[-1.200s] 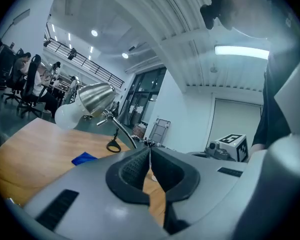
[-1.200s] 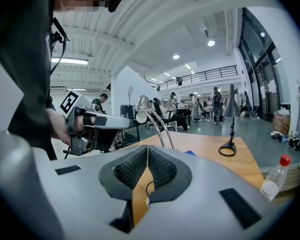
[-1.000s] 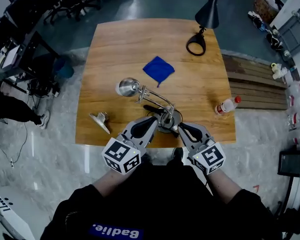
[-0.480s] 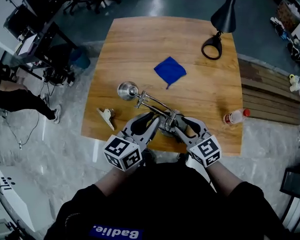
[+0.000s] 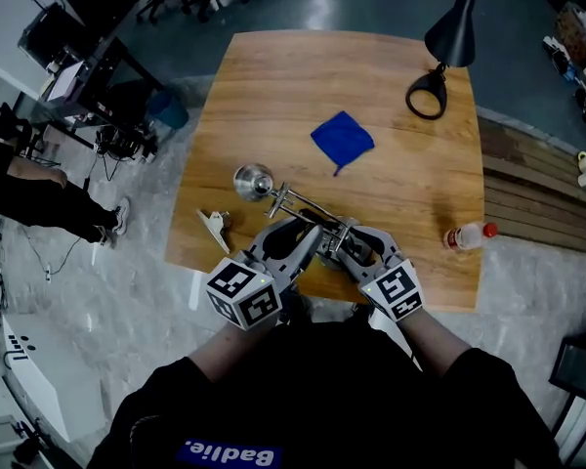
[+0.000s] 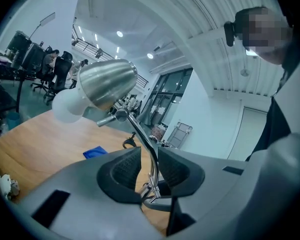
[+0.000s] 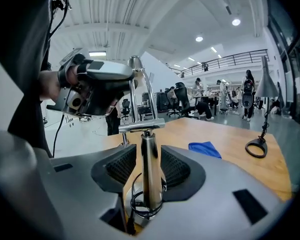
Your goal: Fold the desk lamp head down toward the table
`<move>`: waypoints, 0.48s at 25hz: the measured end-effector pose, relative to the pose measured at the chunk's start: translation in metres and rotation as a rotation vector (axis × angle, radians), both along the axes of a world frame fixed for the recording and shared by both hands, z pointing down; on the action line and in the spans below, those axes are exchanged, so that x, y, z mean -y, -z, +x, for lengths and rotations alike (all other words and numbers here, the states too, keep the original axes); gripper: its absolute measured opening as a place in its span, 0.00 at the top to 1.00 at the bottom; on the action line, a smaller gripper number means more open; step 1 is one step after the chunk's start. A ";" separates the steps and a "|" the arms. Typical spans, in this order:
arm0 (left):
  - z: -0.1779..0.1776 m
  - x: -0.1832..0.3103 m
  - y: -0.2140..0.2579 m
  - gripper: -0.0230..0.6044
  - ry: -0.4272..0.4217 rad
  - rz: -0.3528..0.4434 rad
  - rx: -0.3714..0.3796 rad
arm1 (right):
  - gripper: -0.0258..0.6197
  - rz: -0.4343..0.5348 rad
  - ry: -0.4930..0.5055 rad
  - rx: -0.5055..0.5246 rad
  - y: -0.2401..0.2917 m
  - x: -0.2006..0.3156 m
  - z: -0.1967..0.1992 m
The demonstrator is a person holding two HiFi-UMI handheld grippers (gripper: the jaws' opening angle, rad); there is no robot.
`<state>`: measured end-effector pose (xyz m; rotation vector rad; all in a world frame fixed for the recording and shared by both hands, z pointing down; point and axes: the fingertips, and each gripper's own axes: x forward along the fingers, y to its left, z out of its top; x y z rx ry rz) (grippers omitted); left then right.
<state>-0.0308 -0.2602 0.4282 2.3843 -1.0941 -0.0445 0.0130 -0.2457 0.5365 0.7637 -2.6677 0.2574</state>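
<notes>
Looking steeply down on a wooden table (image 5: pixel 273 86), now framed further to the right than a second ago. Standing at its far right corner, a black lamp (image 5: pixel 451 33) with a ring-shaped foot, well apart from everything else.

Sitting at the near edge, the silver desk lamp (image 5: pixel 303 203), folded low just as a second ago, with its head (image 5: pixel 252 180) out to the left of the base (image 5: pixel 324 250) and low over the wood. Seen from the left gripper view, bulb end pointing left and away from the camera.

Drawn in closer round the lamp's base than a second ago, both grippers, held side by side.

Released, the left gripper (image 5: pixel 303 238): jaws clenched a second ago, lately opening, now parted with the lamp's thin arm rod (image 6: pixel 142 139) running up between the pads and close to one of them, not squeezed.

Released too, the right gripper (image 5: pixel 348 246): jaws likewise just opened, now spread wide, with the lamp's upright post (image 7: pixel 150 169) standing between the pads and a gap on either side.

Lying mid-table beyond the lamp, a blue cloth (image 5: pixel 342 141). Lying on its side near the right edge, a red-capped bottle (image 5: pixel 469 234). Resting near the left edge, a small pale clip (image 5: pixel 213 228).
</notes>
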 end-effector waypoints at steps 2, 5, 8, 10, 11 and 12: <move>0.001 0.004 0.001 0.81 0.004 -0.002 -0.017 | 0.74 0.016 0.011 -0.015 -0.003 0.001 -0.003; 0.002 0.009 0.003 0.81 0.013 -0.006 -0.037 | 0.75 0.029 0.013 -0.028 -0.006 0.004 -0.004; 0.003 0.012 0.006 0.81 0.011 -0.014 -0.062 | 0.78 0.046 0.020 -0.039 -0.006 0.006 -0.005; 0.005 0.012 0.006 0.84 0.008 -0.029 -0.096 | 0.78 0.055 0.027 -0.044 -0.006 0.005 -0.005; 0.005 0.012 0.006 0.85 0.006 -0.039 -0.116 | 0.78 0.059 0.029 -0.044 -0.006 0.005 -0.005; 0.005 0.012 0.006 0.86 0.004 -0.050 -0.139 | 0.79 0.063 0.032 -0.043 -0.006 0.004 -0.005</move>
